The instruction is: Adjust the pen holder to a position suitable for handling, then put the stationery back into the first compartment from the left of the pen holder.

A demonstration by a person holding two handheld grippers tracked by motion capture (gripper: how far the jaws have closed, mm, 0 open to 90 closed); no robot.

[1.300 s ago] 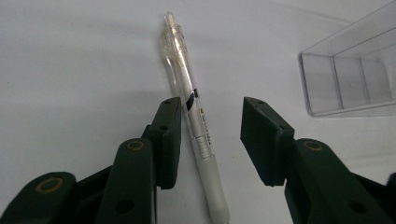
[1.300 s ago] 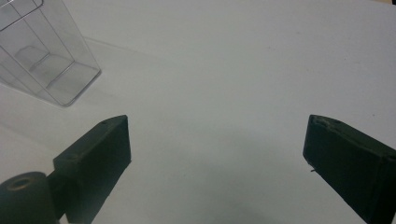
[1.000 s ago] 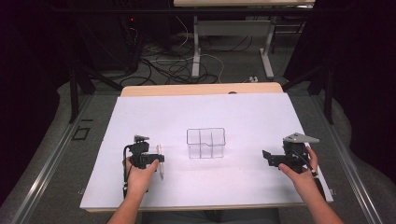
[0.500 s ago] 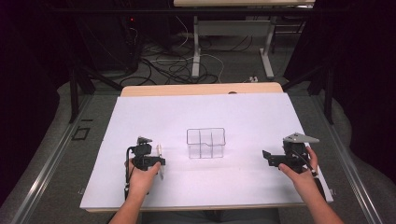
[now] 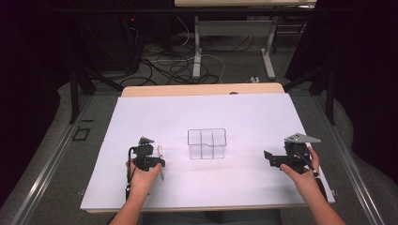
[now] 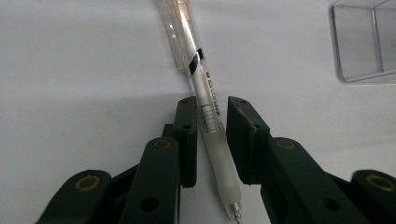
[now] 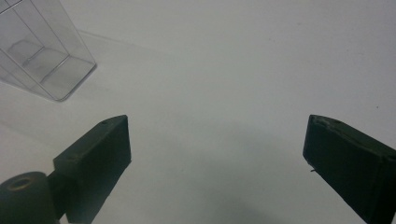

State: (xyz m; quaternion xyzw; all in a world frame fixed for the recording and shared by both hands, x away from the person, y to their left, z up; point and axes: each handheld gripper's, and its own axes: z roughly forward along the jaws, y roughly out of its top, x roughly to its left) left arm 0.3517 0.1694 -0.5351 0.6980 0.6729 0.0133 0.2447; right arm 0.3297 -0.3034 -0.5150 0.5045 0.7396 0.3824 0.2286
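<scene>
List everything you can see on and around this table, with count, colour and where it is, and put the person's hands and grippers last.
pen: one, translucent white with a clear cap end, lying on the table's left part, between the left gripper's jaws
organiser box: one, clear plastic with compartments, table centre, empty
table cover: one, white, over the wooden tabletop
cables: several, black and white, on the floor beyond the table
far desk legs: two, grey, background
hands: two, left hand, right hand, from the bottom edge
left gripper: one, black, jaws close around the pen
right gripper: one, black, open, empty, right of the box
</scene>
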